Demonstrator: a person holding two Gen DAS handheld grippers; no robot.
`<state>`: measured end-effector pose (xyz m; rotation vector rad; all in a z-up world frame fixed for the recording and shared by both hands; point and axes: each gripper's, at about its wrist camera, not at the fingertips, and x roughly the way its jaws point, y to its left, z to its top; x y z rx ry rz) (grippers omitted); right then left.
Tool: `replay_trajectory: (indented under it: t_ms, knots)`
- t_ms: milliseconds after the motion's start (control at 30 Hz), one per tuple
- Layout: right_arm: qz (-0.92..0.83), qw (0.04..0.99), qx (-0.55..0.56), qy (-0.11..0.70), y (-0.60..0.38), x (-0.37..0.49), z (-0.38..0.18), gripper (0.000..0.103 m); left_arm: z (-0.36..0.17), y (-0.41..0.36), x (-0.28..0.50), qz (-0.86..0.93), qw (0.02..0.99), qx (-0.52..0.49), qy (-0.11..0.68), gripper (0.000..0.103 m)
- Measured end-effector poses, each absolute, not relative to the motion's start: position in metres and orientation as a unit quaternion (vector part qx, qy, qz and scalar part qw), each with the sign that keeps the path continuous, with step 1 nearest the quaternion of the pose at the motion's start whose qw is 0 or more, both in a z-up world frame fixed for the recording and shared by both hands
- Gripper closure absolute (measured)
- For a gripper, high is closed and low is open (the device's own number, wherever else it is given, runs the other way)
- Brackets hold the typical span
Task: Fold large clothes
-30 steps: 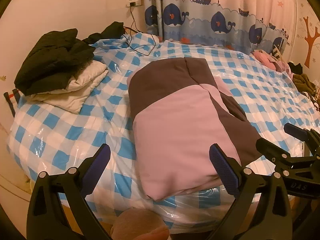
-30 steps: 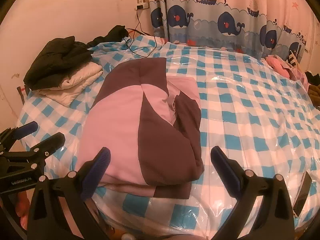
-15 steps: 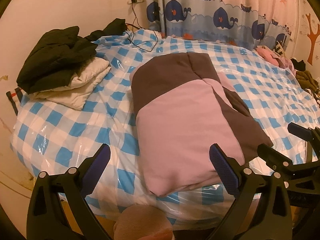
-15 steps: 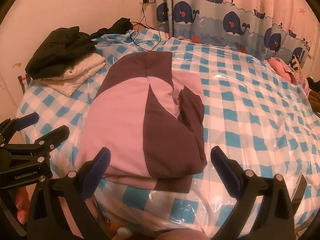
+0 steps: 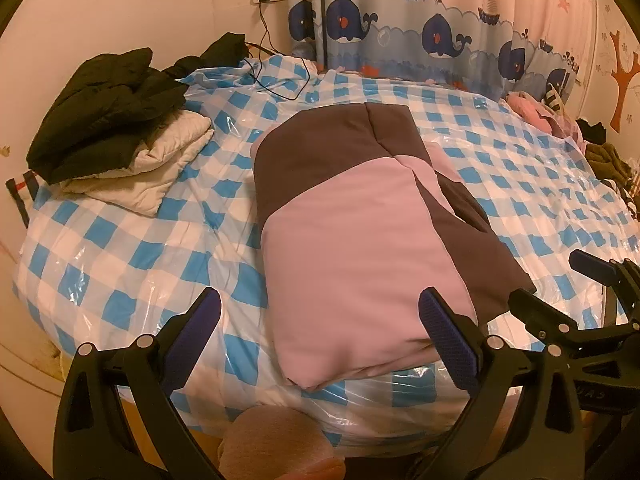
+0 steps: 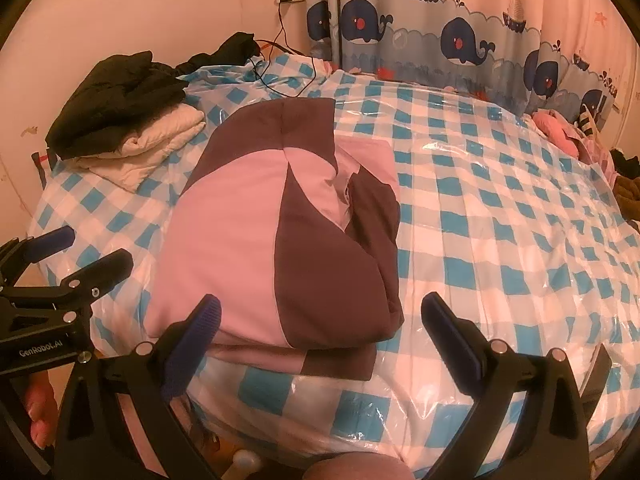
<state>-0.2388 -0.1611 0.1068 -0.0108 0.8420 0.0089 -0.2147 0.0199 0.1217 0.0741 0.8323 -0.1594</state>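
A black coat (image 5: 104, 100) sits on a folded cream quilt (image 5: 160, 164) at the bed's (image 5: 120, 248) far left. A folded pink-and-brown jacket (image 5: 360, 248) lies mid-bed, reaching the near edge. The left gripper (image 5: 320, 332) and right gripper (image 6: 320, 332) hover before it, fingers spread, holding nothing. A whale curtain (image 5: 440, 36) hangs behind.

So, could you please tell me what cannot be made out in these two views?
- Pink-and-brown garment: underside layers hidden by its own top fold, both views.
- Dark item on the bed's near edge, right wrist view: hidden by the right tongs.
- Clothes pile, left wrist view: cut off by the frame edge.
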Motion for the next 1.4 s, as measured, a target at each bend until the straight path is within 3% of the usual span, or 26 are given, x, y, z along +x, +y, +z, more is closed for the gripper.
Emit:
replay_trajectory:
  t_ms: [1400]
  knots:
    - [0.005,0.91,0.003,0.414,-0.168,-0.227,0.099,0.007,0.114,0.018,-0.195,-0.099,0.896,0.017,0.432,0.008]
